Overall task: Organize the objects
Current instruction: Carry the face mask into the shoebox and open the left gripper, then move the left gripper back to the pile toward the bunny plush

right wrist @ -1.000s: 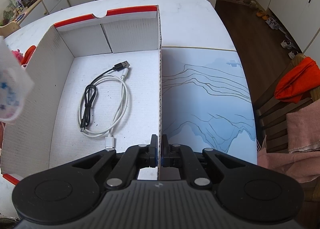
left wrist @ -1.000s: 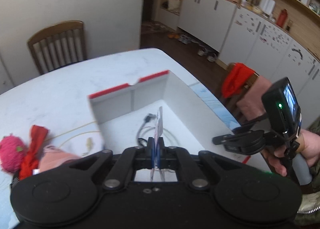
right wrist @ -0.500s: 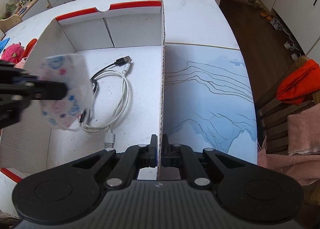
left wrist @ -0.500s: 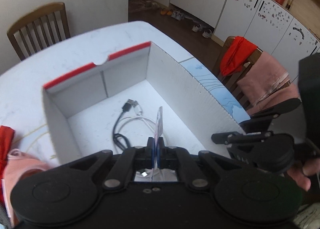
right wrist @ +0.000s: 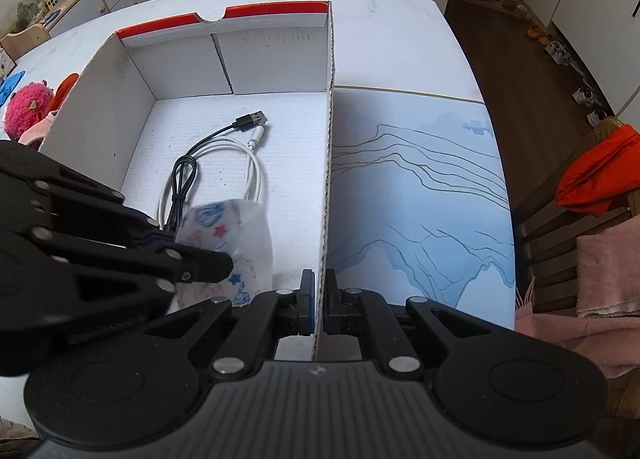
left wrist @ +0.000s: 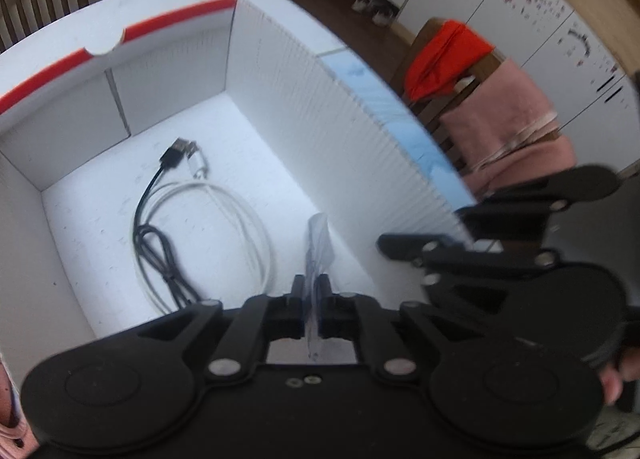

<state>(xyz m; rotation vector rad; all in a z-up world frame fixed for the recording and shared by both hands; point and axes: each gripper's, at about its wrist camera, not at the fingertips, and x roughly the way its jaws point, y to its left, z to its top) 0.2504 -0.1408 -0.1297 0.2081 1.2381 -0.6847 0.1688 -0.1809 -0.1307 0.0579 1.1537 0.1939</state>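
Observation:
A white cardboard box (right wrist: 120, 99) with a red-edged far wall stands on the table; it also shows in the left wrist view (left wrist: 280, 79). A black and a white cable (right wrist: 248, 167) lie coiled on its floor, and show in the left wrist view too (left wrist: 208, 219). My left gripper (left wrist: 312, 291) is shut on a white face mask (right wrist: 236, 235) with blue and pink prints, held low inside the box near its right wall. My right gripper (right wrist: 319, 291) is shut on the box's right wall (right wrist: 326, 187), near its front end.
A blue mat with mountain lines (right wrist: 420, 195) lies right of the box. A pink plush toy (right wrist: 26, 107) and red and pink cloth (right wrist: 66, 87) lie left of it. A chair with orange and pink cloth (right wrist: 600, 195) stands at the table's right edge.
My left gripper has carried the mask from outside the box's left wall over it and down into the box, toward the right wall. My right gripper has kept its hold on the wall.

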